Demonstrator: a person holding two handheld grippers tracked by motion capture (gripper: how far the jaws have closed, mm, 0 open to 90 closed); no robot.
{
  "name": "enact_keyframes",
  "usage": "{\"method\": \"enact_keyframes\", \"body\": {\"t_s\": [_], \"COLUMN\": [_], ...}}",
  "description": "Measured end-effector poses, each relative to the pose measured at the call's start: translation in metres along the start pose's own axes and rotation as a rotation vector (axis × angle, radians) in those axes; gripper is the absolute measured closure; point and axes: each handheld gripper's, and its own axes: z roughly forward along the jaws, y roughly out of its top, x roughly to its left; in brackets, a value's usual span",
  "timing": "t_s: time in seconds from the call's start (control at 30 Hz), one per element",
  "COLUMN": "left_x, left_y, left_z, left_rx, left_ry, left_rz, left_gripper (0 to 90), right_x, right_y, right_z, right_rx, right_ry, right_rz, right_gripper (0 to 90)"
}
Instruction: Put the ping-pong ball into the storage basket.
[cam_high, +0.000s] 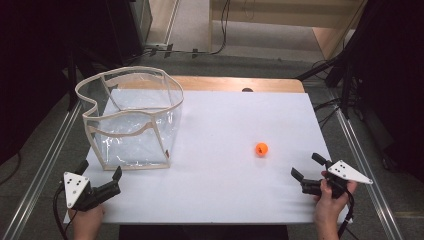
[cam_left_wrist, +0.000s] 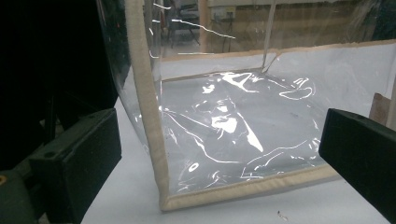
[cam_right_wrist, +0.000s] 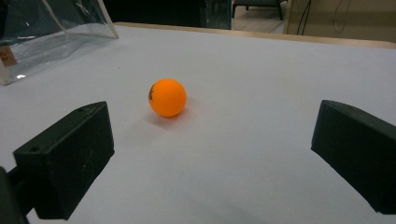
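An orange ball (cam_high: 261, 149) (cam_right_wrist: 167, 97) rests on the white table top (cam_high: 225, 130), right of centre. My right gripper (cam_high: 307, 166) (cam_right_wrist: 210, 158) sits low at the front right, open, jaws wide apart and pointing at the ball, which lies a short way ahead of them. A clear plastic bag with beige trim (cam_high: 132, 117) (cam_left_wrist: 224, 130) stands open-topped at the left. Just in front of its near left corner is my left gripper (cam_high: 100, 170) (cam_left_wrist: 219, 163), open, with the bag's corner seam ahead between its jaws and untouched.
The white top (cam_right_wrist: 261, 70) lies on a wooden table whose edge (cam_high: 235, 83) shows at the back. Metal rails (cam_high: 45, 165) run along both sides. Dark stands and cables (cam_high: 345, 75) crowd the back corners.
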Motion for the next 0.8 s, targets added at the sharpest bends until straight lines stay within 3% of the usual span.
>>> {"method": "enact_keyframes", "body": {"t_s": [0.17,0.3,0.63,0.8], "left_x": [-0.002,-0.002,0.0,0.0], "left_y": [-0.001,-0.001,-0.001,-0.001], "left_z": [0.0,0.0,0.0,-0.001], "left_rx": [-0.001,-0.001,-0.005,-0.007], "left_ry": [0.002,0.008,0.009,0.004], "left_rz": [0.011,0.017,-0.01,-0.012], "left_gripper": [0.0,0.0,0.0,0.0], "right_x": [-0.003,-0.004,0.001,0.005], "right_y": [0.001,0.004,0.022,0.03], "right_z": [-0.003,-0.003,0.002,0.006], "right_rx": [-0.001,0.015,0.094,0.109], "right_ry": [-0.001,-0.007,-0.019,-0.004], "right_rz": [0.027,0.016,-0.022,-0.033], "right_gripper": [0.0,0.0,0.0,0.0]}}
